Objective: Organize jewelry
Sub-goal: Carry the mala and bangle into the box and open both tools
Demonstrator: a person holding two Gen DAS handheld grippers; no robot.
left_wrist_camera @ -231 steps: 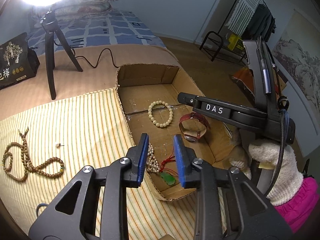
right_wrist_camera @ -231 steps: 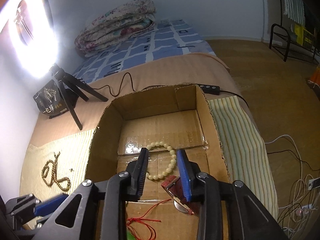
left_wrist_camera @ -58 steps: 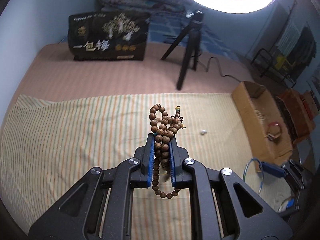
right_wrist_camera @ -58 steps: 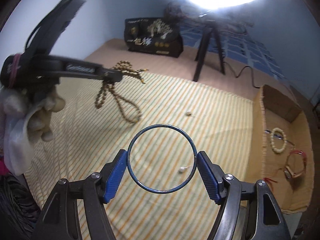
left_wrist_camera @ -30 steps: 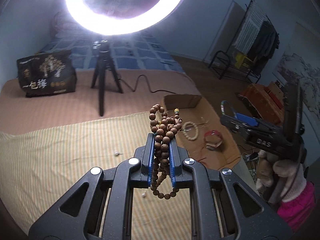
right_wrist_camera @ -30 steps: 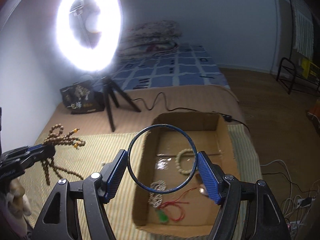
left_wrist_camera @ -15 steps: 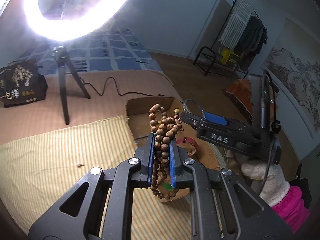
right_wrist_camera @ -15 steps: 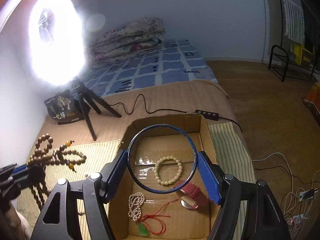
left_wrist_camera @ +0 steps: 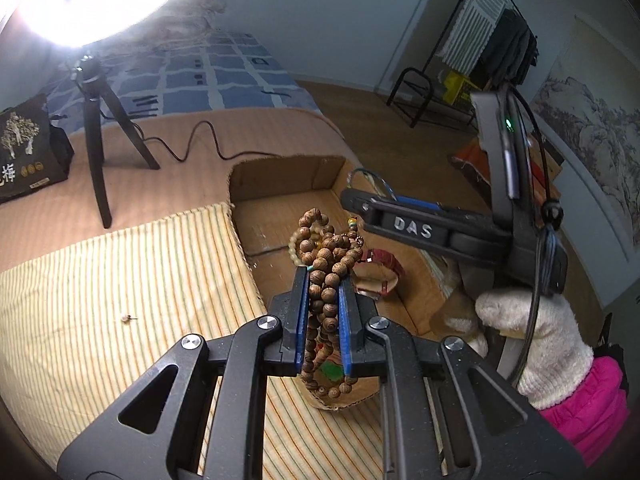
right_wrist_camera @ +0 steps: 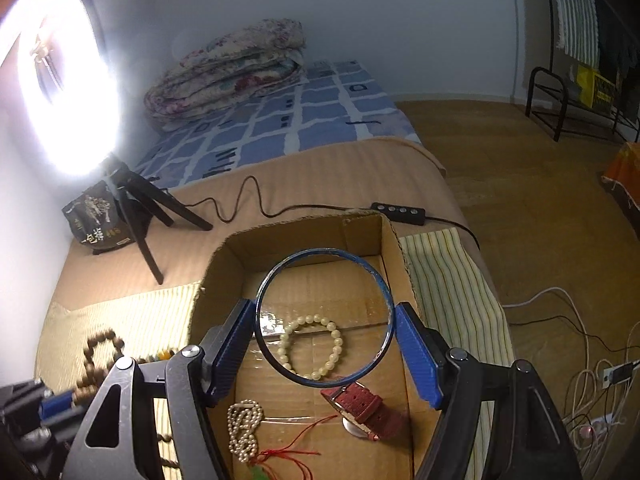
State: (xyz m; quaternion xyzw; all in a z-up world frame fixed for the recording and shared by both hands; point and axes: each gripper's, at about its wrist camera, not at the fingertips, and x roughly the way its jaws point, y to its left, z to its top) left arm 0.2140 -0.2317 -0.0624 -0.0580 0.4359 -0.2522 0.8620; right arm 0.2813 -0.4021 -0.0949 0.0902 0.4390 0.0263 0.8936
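Note:
My left gripper (left_wrist_camera: 323, 292) is shut on a brown wooden bead necklace (left_wrist_camera: 326, 256) and holds it above the near edge of an open cardboard box (left_wrist_camera: 280, 178). My right gripper (right_wrist_camera: 325, 332) is shut on a thin blue bangle (right_wrist_camera: 260, 280) and holds it over the same box (right_wrist_camera: 224, 252); it also shows in the left wrist view (left_wrist_camera: 362, 196). In the box lie a cream bead bracelet (right_wrist_camera: 334, 334), a red-strapped watch (right_wrist_camera: 360, 404), a pearl chain (right_wrist_camera: 242, 426) and a green pendant on red cord (right_wrist_camera: 280, 460).
The box sits on a striped yellow mat (left_wrist_camera: 120, 280) on a bed. A small earring (left_wrist_camera: 128, 317) lies on the mat. A ring light on a black tripod (left_wrist_camera: 100, 120), its cable (right_wrist_camera: 248, 200) and a black bag (left_wrist_camera: 24, 156) stand behind.
Both grippers have swung from the mat to the box, carrying the bead necklace and the blue bangle. In the last half second both have come closer over the box.

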